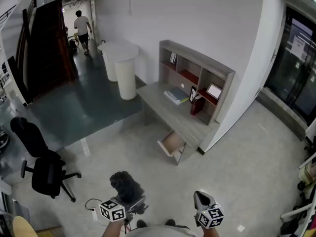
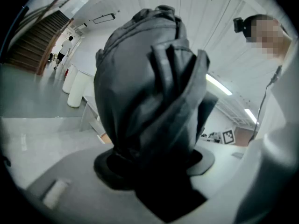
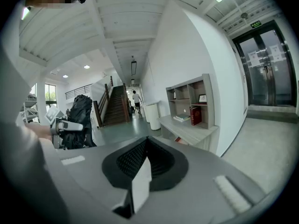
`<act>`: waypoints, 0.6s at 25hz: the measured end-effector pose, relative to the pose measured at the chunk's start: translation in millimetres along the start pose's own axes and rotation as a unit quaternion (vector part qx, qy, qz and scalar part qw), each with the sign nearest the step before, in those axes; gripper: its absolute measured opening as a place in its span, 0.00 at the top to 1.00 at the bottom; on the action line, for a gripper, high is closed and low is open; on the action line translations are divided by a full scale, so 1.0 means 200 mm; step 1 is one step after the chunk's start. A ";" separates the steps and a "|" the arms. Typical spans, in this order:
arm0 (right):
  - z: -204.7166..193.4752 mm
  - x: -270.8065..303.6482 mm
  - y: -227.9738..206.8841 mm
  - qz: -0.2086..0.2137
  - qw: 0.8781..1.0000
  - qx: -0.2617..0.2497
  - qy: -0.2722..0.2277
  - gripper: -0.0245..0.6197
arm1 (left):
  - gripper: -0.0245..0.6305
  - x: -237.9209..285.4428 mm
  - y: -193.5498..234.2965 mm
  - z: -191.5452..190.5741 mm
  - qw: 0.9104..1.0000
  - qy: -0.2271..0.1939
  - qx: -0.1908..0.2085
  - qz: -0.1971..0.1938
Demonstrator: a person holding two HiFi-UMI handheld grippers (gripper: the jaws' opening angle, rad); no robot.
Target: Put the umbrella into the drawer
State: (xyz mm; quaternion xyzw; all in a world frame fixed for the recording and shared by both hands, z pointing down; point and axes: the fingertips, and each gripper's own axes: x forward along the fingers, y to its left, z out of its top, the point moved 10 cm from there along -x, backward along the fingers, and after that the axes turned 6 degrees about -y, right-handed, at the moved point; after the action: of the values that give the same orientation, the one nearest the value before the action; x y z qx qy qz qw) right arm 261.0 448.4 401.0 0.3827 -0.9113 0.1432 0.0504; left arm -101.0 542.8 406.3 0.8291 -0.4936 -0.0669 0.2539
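Observation:
A folded black umbrella [image 1: 126, 184] sticks forward out of my left gripper [image 1: 129, 202], which is shut on it. In the left gripper view the umbrella [image 2: 149, 87] fills the middle and hides the jaws' tips. My right gripper [image 1: 202, 199] is shut with nothing in it; in the right gripper view its black pads [image 3: 135, 158] meet. The grey desk [image 1: 170, 113] stands far ahead against the white wall, and its drawer [image 1: 172, 143] hangs open below the front edge. The right gripper view shows the umbrella [image 3: 78, 120] at the left and the desk [image 3: 189, 129] ahead.
A black office chair [image 1: 42, 167] stands at the left. Two white round stands [image 1: 123, 68] sit left of the desk. A shelf unit [image 1: 197, 78] with a red book [image 1: 196, 105] tops the desk. A person [image 1: 82, 27] walks far off. A white cable [image 1: 91, 206] lies on the floor.

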 end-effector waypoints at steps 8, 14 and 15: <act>-0.03 -0.02 -0.01 0.000 1.000 0.024 0.002 0.95 | 0.56 -0.02 -0.02 -0.03 1.000 0.003 -0.004 0.006; -0.05 -0.06 -0.04 0.004 1.000 0.031 0.003 0.95 | 0.56 -0.02 -0.06 -0.07 1.000 -0.002 -0.006 0.013; -0.05 -0.07 -0.05 0.004 1.000 0.031 0.004 0.95 | 0.56 -0.02 -0.07 -0.07 1.000 -0.002 -0.006 0.014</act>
State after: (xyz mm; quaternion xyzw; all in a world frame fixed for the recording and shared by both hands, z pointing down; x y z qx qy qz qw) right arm 277.1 454.7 410.8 0.3798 -0.9078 0.1731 0.0415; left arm -86.6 556.3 411.8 0.8204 -0.5056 -0.0676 0.2584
